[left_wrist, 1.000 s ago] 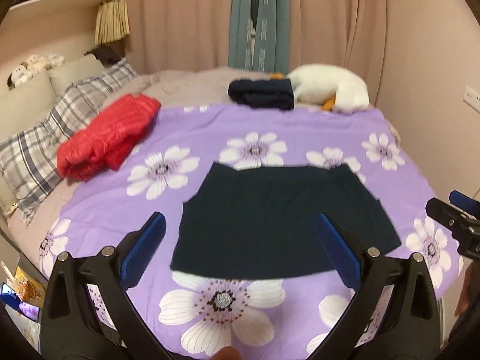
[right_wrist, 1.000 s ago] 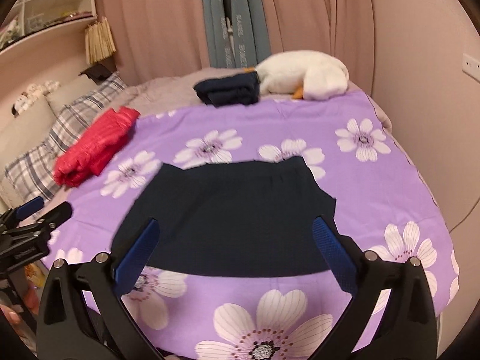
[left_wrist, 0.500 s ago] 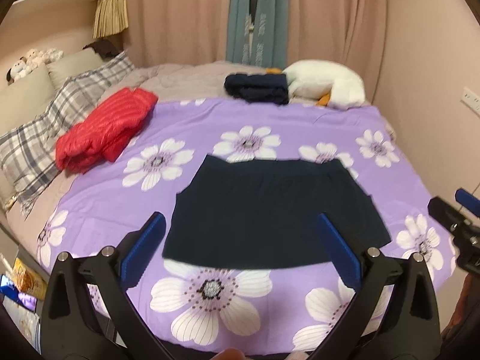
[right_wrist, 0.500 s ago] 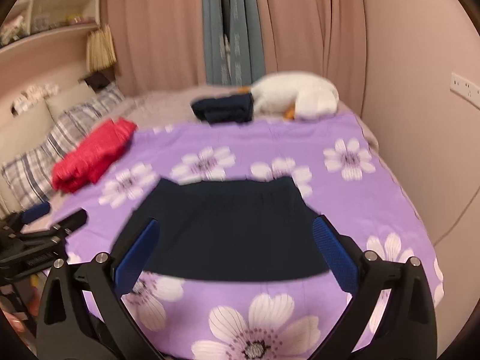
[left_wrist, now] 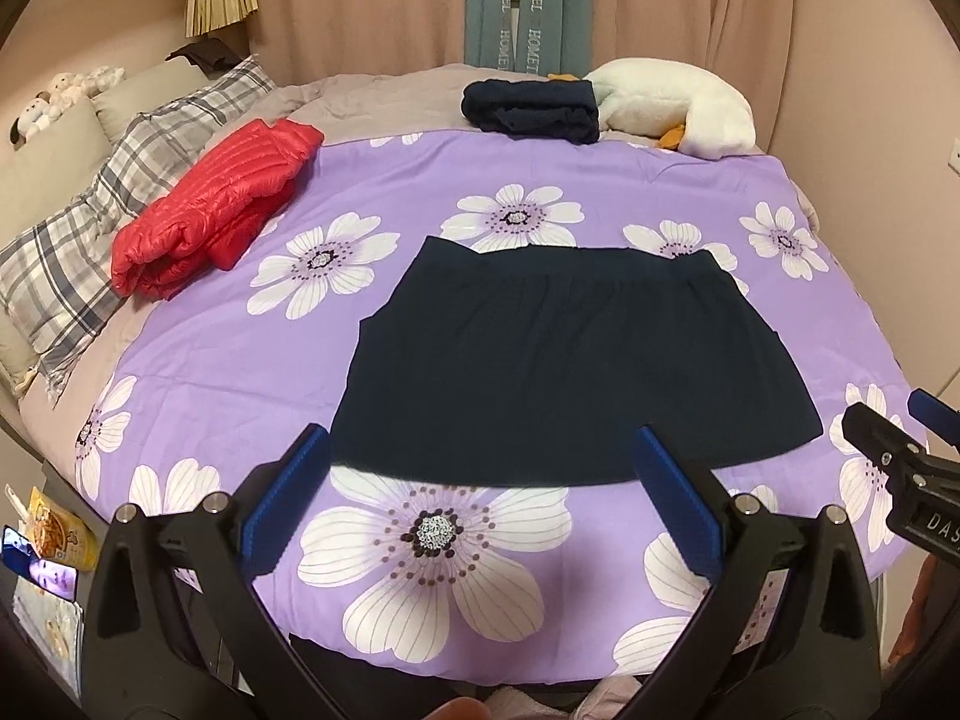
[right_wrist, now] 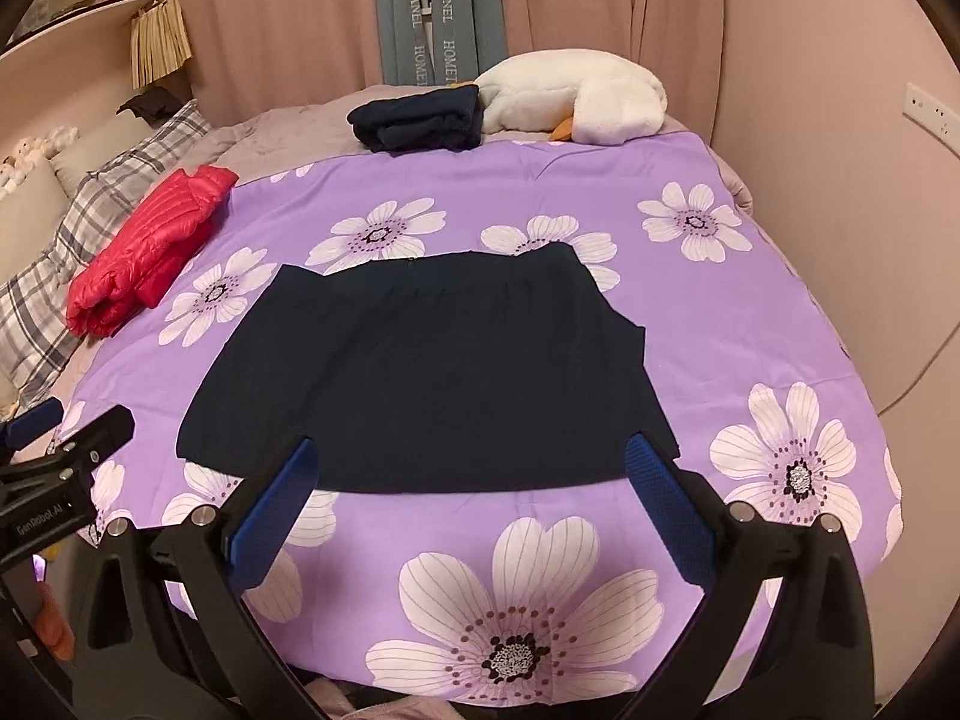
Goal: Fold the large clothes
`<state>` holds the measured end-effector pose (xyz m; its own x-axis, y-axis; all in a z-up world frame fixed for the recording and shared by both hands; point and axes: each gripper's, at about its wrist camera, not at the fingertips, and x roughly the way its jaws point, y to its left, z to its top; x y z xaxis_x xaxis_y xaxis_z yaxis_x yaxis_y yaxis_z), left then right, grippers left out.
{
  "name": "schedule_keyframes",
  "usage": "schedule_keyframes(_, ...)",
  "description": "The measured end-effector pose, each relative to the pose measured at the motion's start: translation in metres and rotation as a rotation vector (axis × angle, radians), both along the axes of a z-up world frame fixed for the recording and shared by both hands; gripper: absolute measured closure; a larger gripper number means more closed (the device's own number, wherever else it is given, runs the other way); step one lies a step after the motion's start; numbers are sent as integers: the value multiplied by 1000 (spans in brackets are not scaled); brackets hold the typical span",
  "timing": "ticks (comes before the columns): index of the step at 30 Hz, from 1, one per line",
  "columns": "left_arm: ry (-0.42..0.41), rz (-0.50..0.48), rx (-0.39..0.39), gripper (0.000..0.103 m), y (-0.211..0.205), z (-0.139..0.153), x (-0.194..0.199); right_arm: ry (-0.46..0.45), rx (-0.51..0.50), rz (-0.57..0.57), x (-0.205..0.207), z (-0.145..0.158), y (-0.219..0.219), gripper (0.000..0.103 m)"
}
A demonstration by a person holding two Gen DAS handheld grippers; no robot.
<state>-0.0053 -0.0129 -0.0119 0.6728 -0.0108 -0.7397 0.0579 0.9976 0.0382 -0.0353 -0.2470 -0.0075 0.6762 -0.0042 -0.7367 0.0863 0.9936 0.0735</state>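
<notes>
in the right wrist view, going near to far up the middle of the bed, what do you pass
right gripper → dark skirt laid flat on the purple flowered cover → folded dark clothes → teal curtain

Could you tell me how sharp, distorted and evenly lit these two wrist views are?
Left wrist view: sharp, with the purple floral cover bowed by the fisheye and dark corner vignetting. Right wrist view: equally sharp, warm even light, and the dark garment shows little fabric detail.
</notes>
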Motion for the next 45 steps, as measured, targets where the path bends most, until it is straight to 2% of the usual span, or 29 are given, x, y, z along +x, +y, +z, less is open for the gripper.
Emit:
schedule_keyframes(18,54,-26,4,2,-3,-18,10,39,-35,25,11,-12,11,1)
schedule_keyframes(45,60,-56,32,2,-16,-21,13,42,-14,9,13,-13,3,1)
